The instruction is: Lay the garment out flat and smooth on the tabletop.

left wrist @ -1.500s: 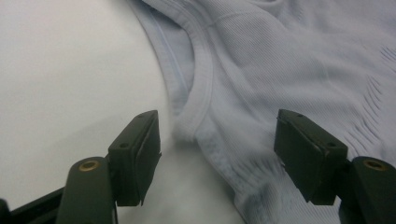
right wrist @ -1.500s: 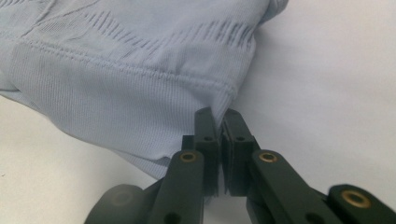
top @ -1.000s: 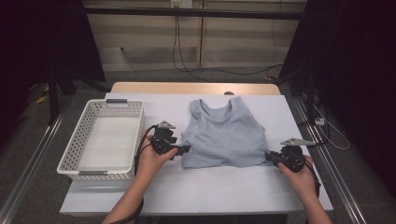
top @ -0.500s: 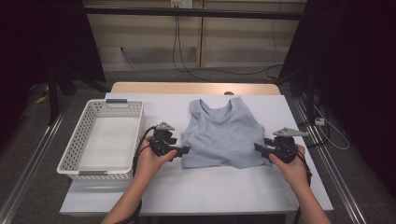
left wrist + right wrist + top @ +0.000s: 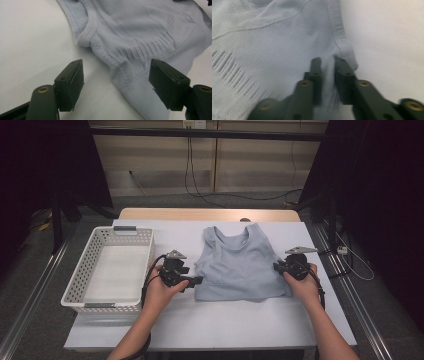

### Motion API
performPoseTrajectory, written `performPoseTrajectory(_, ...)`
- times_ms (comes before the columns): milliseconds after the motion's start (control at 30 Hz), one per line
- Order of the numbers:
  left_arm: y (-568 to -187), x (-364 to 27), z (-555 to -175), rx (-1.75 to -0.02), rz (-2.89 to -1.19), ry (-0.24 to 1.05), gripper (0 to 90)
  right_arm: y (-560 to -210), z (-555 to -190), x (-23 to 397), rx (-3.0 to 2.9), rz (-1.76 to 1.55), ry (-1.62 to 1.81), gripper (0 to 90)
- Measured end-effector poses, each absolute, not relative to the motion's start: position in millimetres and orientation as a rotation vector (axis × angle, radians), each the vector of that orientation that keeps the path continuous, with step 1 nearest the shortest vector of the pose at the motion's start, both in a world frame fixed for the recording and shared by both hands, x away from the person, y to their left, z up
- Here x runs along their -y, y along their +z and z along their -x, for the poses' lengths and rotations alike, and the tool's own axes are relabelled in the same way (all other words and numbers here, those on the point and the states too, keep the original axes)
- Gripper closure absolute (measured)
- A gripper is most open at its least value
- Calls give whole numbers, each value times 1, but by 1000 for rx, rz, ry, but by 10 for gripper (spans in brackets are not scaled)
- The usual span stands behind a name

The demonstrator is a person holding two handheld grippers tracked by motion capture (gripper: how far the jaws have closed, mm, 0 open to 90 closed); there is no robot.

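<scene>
A light blue sleeveless top (image 5: 240,265) lies flat on the white table (image 5: 215,325), neck toward the far side. My left gripper (image 5: 196,281) rests at the top's lower left edge. In the left gripper view its jaws stand open (image 5: 116,82) astride the side seam and ribbed hem of the top (image 5: 140,30), pads clear of the cloth. My right gripper (image 5: 276,266) is at the top's right side below the armhole. Its jaws have just been closing. In the right gripper view they (image 5: 327,62) pinch a ridge of the fabric (image 5: 262,37) beside the ribbed armhole edge.
A white perforated basket (image 5: 80,270) with nothing in it stands at the table's left side, close to my left hand. Bare table runs along the near edge and to the right of the top. Cables and a dark frame lie beyond the far edge.
My right gripper moved left and a little farther from me, from the bare table onto the top's right side, and its jaws came together on the fabric. The left gripper stayed put.
</scene>
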State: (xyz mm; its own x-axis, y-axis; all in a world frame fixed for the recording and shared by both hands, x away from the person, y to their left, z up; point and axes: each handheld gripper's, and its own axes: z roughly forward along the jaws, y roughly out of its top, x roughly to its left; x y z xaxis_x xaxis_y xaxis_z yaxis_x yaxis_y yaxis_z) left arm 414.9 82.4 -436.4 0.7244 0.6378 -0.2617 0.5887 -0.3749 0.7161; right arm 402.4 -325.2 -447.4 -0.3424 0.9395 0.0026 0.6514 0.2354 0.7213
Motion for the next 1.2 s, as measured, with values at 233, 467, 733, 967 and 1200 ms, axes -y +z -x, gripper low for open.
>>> performPoseTrajectory(233,-436,-82,-415,-921,-2079,75,287,-443,-405,333,-1996,-1478,918,861)
performPoseTrajectory(467,-436,-81,-412,-913,-2086,57,286,-453,-404,332,-2035,-1466,872,726)
performPoseTrajectory(733,-437,-81,-406,-916,-2080,47,282,-446,-382,338,-1988,-1483,943,481)
performPoseTrajectory(967,-436,-82,-400,-914,-2086,37,301,-440,-352,339,-2007,-1448,971,463)
performPoseTrajectory(1200,-443,-81,-399,-929,-2090,36,333,-441,-327,344,-2033,-1436,926,458)
